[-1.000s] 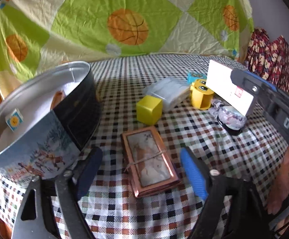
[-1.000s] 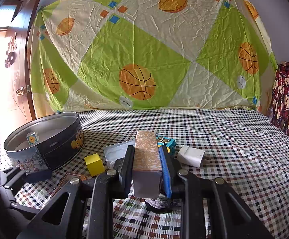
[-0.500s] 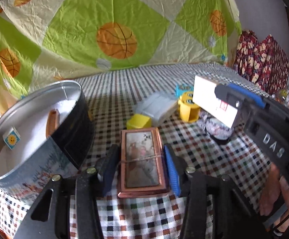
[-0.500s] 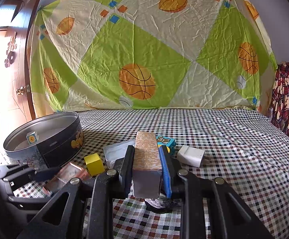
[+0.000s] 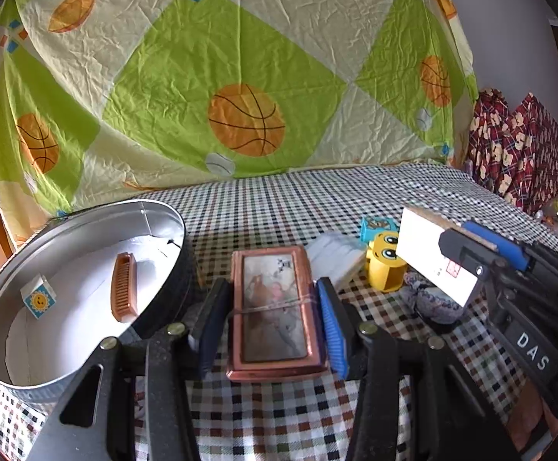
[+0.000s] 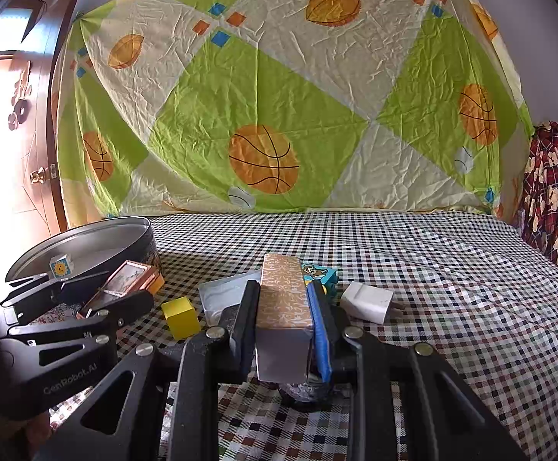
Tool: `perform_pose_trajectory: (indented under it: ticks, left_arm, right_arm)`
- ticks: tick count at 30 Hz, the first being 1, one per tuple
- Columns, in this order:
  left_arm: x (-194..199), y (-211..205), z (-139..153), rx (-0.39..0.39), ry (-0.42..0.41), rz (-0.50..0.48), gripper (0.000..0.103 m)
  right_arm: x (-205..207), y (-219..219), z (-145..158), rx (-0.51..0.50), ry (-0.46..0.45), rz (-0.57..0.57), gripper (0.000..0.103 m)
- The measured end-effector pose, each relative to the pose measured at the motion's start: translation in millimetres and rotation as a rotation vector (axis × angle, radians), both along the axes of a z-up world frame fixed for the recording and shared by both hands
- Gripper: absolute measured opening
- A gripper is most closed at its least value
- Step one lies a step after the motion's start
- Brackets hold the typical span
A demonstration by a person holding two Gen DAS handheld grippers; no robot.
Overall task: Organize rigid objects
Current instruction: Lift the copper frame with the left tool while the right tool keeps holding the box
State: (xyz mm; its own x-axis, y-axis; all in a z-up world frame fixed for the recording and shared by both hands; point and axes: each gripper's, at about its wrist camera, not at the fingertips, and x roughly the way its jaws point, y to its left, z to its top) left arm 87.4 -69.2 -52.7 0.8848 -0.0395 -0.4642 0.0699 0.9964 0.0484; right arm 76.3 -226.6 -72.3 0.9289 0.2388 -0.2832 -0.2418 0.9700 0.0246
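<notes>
My left gripper is shut on a copper-framed flat box bound with a thin band, held above the checked cloth beside the round metal tin. The tin holds a brown comb and a small sun-printed cube. My right gripper is shut on a tall patterned box with a grey end, held above the cloth; it also shows in the left wrist view. The left gripper and copper box show in the right wrist view next to the tin.
On the cloth lie a yellow cube, a clear plastic packet, a yellow cartoon-eyed cylinder, a teal carton, a white charger and a patterned round object. A basketball-print sheet hangs behind.
My left gripper closed on the copper-framed box and lifted it off the cloth beside the tin. The right gripper kept hold of the patterned box without moving.
</notes>
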Motion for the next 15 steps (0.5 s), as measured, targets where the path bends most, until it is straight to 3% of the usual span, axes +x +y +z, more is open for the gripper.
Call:
perform_pose_trajectory:
  ticks: [15]
  left_arm:
    - [-9.2, 5.0, 3.2, -0.018, -0.082, 0.030, 0.045]
  right_arm:
    - [-9.0, 2.6, 3.6, -0.018, -0.046, 0.006, 0.028]
